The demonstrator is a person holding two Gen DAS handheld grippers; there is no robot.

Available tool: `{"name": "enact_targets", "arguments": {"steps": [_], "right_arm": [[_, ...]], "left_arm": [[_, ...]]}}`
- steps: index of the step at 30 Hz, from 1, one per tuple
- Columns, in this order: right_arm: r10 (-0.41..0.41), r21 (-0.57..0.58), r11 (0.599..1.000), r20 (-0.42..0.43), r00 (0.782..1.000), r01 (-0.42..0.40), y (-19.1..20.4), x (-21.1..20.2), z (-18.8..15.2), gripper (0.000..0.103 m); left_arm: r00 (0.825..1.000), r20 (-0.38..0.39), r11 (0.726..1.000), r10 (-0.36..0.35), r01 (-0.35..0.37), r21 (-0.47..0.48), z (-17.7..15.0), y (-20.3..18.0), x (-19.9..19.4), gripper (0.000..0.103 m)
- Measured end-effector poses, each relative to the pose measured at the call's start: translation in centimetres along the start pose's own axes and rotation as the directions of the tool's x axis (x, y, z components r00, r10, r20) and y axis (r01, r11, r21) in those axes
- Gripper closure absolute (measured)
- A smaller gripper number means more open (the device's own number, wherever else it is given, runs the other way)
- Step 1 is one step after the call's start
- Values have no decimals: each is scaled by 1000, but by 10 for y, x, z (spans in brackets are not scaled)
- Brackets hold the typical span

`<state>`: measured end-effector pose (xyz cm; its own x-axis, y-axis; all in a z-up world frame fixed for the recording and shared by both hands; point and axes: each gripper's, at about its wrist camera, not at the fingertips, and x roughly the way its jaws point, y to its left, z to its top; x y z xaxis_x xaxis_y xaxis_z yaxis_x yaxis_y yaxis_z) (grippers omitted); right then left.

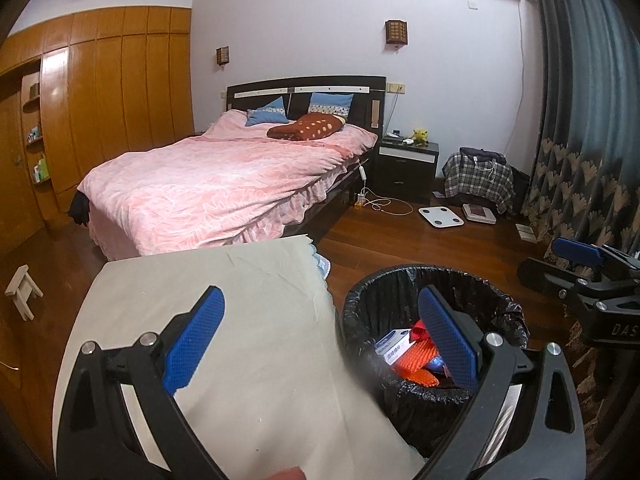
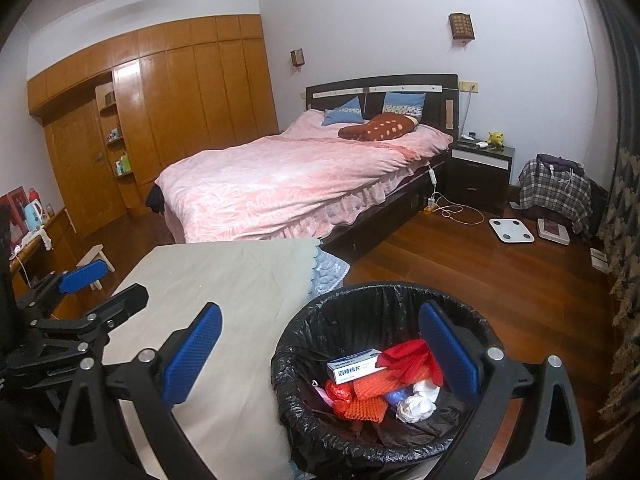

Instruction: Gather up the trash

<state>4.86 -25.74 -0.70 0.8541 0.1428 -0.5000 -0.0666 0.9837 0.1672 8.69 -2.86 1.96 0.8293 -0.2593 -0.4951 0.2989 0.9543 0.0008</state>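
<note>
Holding both tongs, left (image 1: 320,344) and right (image 2: 320,348), apart and empty, I see the collected trash inside the round black-lined bin (image 2: 400,294), just beside the grey-clothed table (image 2: 224,280), nearer my right tongs.

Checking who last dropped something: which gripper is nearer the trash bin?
Right, probably. The right gripper hangs over the trash bin, one finger above its opening. The left gripper straddles the bin's table-side rim, mostly over the table.
</note>
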Motion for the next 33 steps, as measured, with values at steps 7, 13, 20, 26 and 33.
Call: {"name": "enact_targets", "arguments": {"steps": [7,13,20,26,33], "right_arm": [[2,-2,1000,2,1000,-2,2,-1,0,6],[4,-8,1000,6,1000,-4,4,-1,1,6],[8,-13,1000,6,1000,-8,4,-1,3,6],[8,-15,1000,6,1000,-8,5,0,3,6],[9,-15,1000,7,1000,-9,5,0,3,6]], "left_arm": [[1000,1,1000,2,-2,2,-1,0,-2,8],[1000,2,1000,3,-3,0,-2,2,-2,8],[1000,2,1000,3,-3,1,-2,2,-2,8],[1000,2,1000,4,-4,1,-2,2,-2,8],[1000,2,1000,4,-4,1,-3,4,-4,8]]}}
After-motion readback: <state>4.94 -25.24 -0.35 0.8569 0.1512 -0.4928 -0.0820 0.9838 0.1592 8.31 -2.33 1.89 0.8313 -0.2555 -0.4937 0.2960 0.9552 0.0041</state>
